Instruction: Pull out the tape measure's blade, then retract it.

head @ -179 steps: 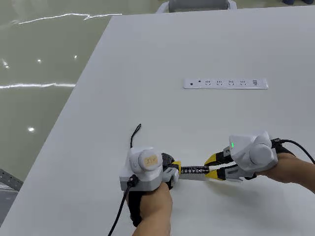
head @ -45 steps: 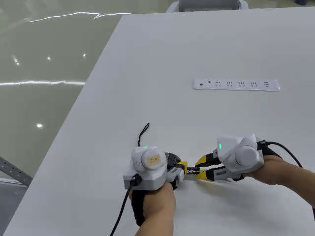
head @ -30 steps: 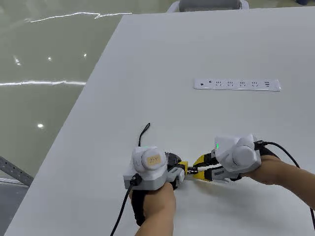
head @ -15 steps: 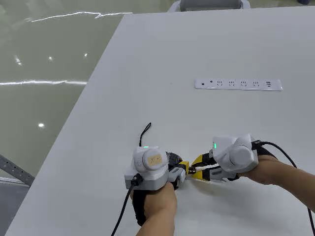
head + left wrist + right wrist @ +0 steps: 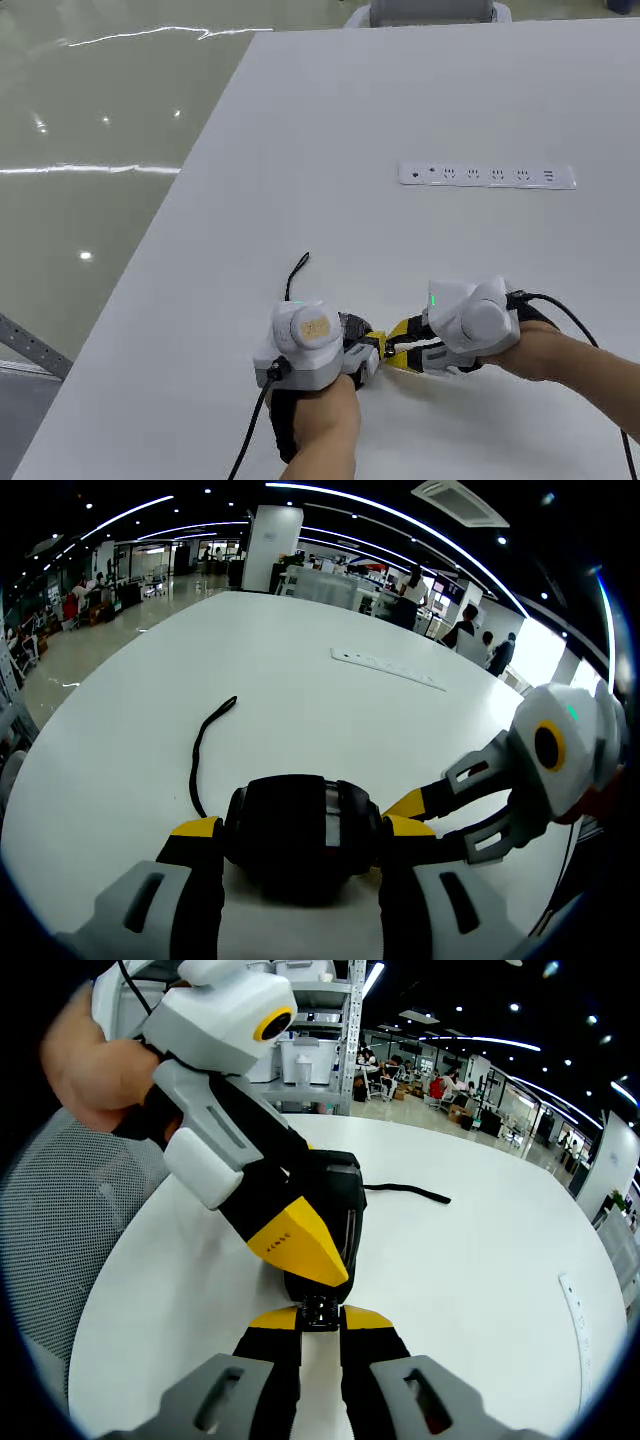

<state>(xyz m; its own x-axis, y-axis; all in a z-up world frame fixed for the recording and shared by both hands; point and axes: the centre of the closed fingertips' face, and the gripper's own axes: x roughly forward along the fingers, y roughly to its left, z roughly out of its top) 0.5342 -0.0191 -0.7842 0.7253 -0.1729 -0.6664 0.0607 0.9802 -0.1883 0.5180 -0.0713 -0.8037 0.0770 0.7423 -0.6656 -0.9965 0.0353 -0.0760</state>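
A black tape measure (image 5: 300, 820) sits on the white table, and my left gripper (image 5: 300, 830) is shut on its body, one yellow-tipped jaw on each side. In the head view the tape measure (image 5: 352, 328) lies partly under the left gripper (image 5: 358, 348). My right gripper (image 5: 320, 1320) is shut on the blade's end hook (image 5: 319, 1311), right against the case (image 5: 335, 1210), so almost no blade shows. Seen from the head, the right gripper (image 5: 392, 350) nearly touches the case from the right. The tape measure's black wrist strap (image 5: 298, 272) trails away across the table.
A white power strip (image 5: 487, 176) lies flat further back on the table (image 5: 330, 140), well away from both grippers. The table's left edge runs diagonally, with shiny floor (image 5: 80, 120) beyond it. Cables hang from both grippers towards the near edge.
The drawn-out blade has shortened back into the case. My right gripper has moved left with the blade's end until it is against the tape measure. The left gripper has held still.
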